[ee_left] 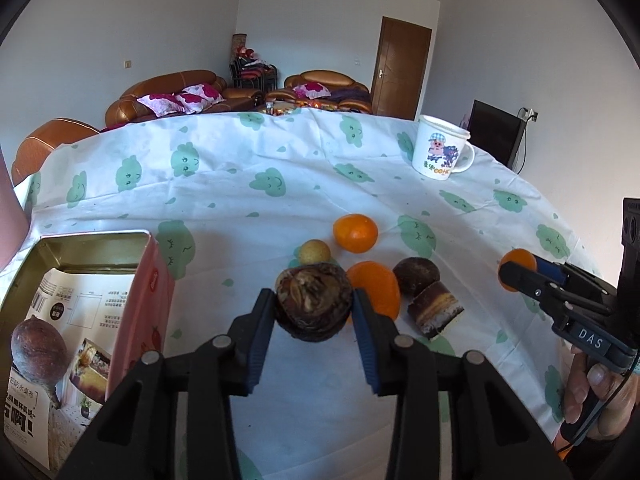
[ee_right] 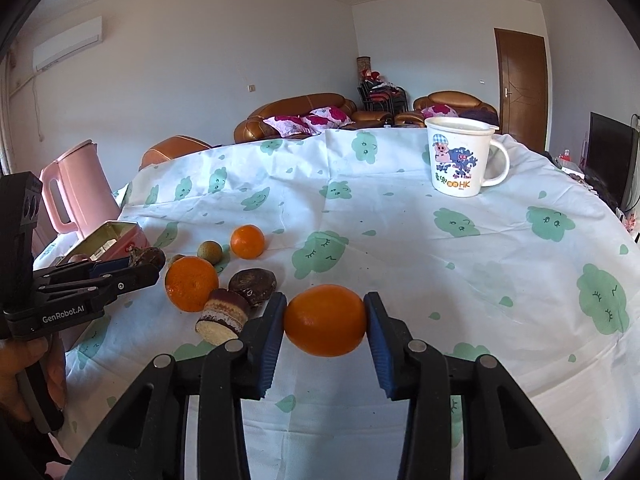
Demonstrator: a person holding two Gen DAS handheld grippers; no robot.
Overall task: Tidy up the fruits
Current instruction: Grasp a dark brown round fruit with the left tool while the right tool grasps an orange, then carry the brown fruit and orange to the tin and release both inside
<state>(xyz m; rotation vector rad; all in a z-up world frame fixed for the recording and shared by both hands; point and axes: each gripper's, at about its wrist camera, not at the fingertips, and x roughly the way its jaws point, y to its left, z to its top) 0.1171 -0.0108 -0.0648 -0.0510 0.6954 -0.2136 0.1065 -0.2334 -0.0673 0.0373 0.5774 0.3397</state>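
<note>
Fruit sat in both claws: the left claw [ee_left: 314, 312] was clamped on a dark, wrinkled fruit [ee_left: 314, 304] at lower centre of its view, lifted off the bench [ee_left: 280, 152], and the right claw [ee_right: 325, 320] pinched an orange [ee_right: 325, 320]. To do it well, I judged the dark fruit should swing left over the open tin [ee_left: 92, 248], come down inside its rim, then be let go gently.
</note>
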